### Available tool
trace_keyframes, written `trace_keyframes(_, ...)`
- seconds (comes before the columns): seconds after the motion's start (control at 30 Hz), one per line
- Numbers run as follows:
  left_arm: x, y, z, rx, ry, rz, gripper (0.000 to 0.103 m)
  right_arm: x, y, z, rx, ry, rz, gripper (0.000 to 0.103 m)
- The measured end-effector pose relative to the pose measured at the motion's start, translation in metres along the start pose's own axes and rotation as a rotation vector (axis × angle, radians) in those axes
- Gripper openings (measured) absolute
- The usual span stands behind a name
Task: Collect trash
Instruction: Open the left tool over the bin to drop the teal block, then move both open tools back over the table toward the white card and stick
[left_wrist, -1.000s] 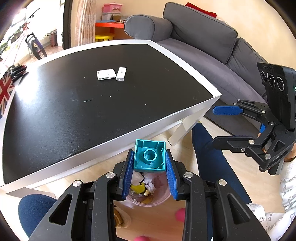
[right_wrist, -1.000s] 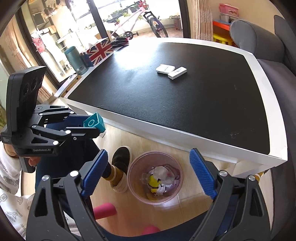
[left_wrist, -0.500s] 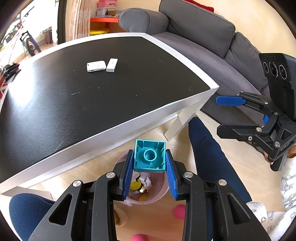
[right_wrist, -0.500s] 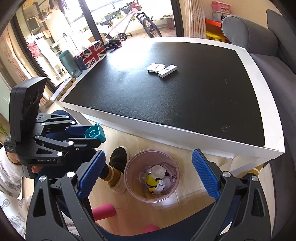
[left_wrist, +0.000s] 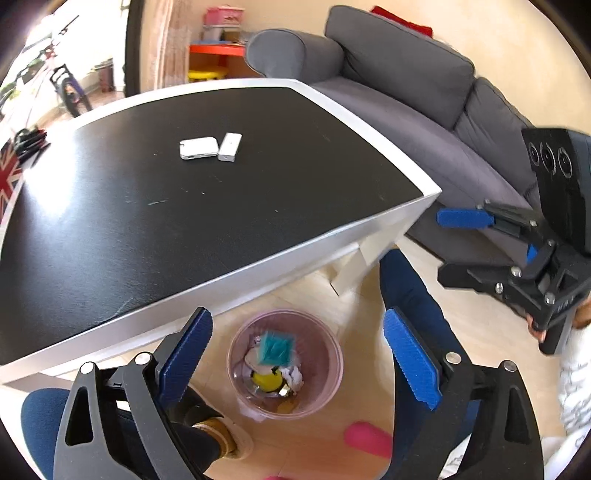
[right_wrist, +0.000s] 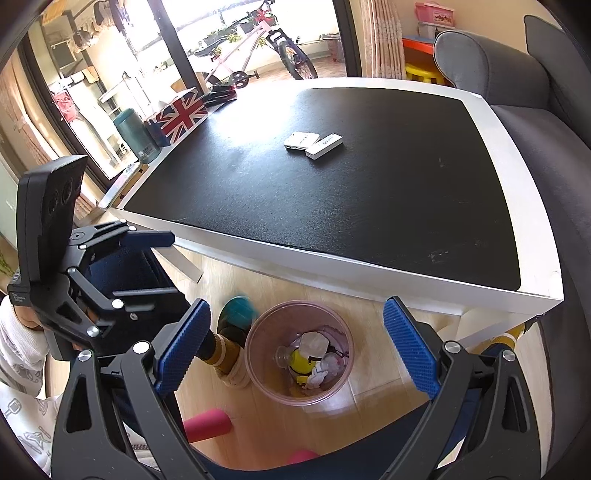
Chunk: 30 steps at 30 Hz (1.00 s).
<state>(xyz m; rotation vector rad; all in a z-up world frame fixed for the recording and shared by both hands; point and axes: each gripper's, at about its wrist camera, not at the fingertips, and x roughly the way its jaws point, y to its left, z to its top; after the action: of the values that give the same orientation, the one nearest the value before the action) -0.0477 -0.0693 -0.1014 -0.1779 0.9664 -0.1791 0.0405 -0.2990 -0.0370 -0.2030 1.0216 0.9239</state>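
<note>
My left gripper (left_wrist: 297, 354), jaws opening with nothing pressed between them, hangs over the pink bin (left_wrist: 334, 373); the teal block (left_wrist: 276, 348), a motion-blurred square, is at the bin's mouth above crumpled paper. My right gripper (right_wrist: 297, 349) stands spread wide, empty.

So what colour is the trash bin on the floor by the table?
Translucent pink. The trash bin shows best in the right wrist view.

Black-topped white table (left_wrist: 369, 236) on pale wood floor (left_wrist: 480, 339), grey sofa (left_wrist: 406, 85) beside, sunlit window (right_wrist: 229, 33) behind
</note>
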Motion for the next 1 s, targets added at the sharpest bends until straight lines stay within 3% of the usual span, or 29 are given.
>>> trace_keyframes(0.1,0.001,0.001,0.0,-0.006,0.009,0.019,0.095,0.001,-0.001,-0.001,0.002,0.004,0.001,0.093)
trace_keyframes(0.63,-0.009,0.002,0.004,-0.016,-0.004,0.021,0.095,0.001,0.001,-0.001,0.006,0.006,0.005,0.094)
trace_keyframes(1.0,-0.028,0.012,0.024,-0.025,-0.034,0.038,0.095,-0.006,0.001,0.024,-0.003,-0.012,-0.007,0.094)
